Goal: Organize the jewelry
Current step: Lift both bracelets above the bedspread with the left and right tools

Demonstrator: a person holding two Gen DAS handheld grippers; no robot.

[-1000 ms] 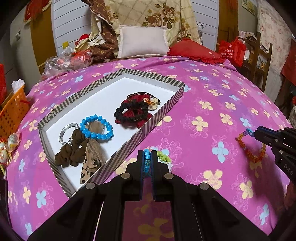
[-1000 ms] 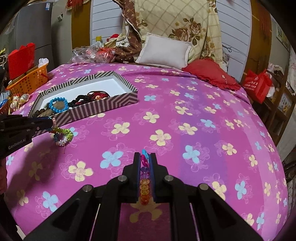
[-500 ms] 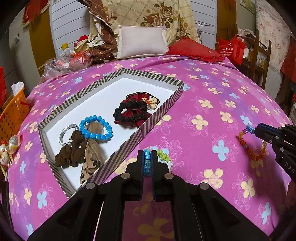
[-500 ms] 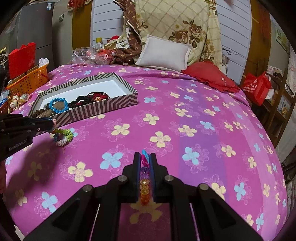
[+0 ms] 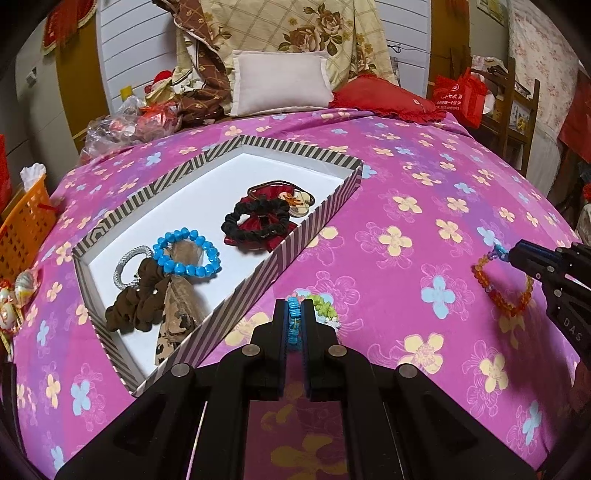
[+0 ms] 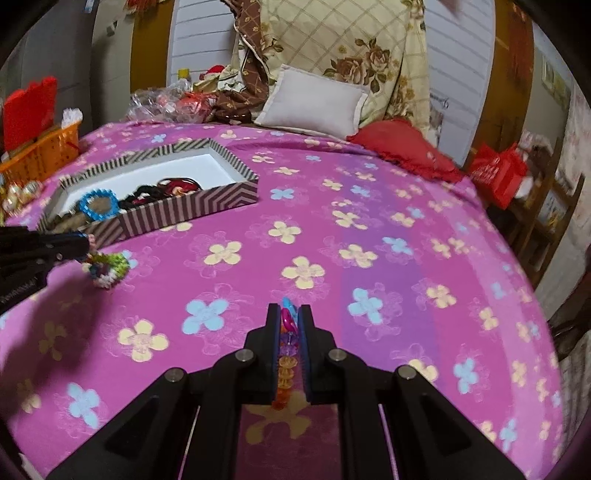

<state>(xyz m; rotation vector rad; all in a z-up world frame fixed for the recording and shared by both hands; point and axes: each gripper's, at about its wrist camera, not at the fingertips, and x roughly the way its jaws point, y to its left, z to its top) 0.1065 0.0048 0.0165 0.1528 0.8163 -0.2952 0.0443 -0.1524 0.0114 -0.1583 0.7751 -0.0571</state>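
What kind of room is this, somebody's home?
Most likely a bedroom in a home: a bed under a pink flowered bedspread, a white pillow and a floral quilt heaped at its head.

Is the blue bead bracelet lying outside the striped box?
No, the blue bead bracelet lies inside the striped box, on its white floor.

Open bedspread [image 6: 369,258]: wide and bare between striped tray [image 5: 317,221] and bed's right edge; free passage across the middle.
Tray rim: raised wall on all sides, entry from above only.
Tray far half [image 5: 221,184]: bare white floor, room to set down.
Tray near half: crowded by blue bead bracelet [image 5: 186,253], brown scrunchie [image 5: 136,302], black-red scrunchie [image 5: 258,221].
Head of bed: blocked by white pillow [image 6: 314,103], red cushion [image 6: 406,151], plastic bags [image 5: 125,127].
Left edge: orange basket [image 6: 44,151] close beside.
Right side: wooden shelf [image 5: 517,107] beyond bed.
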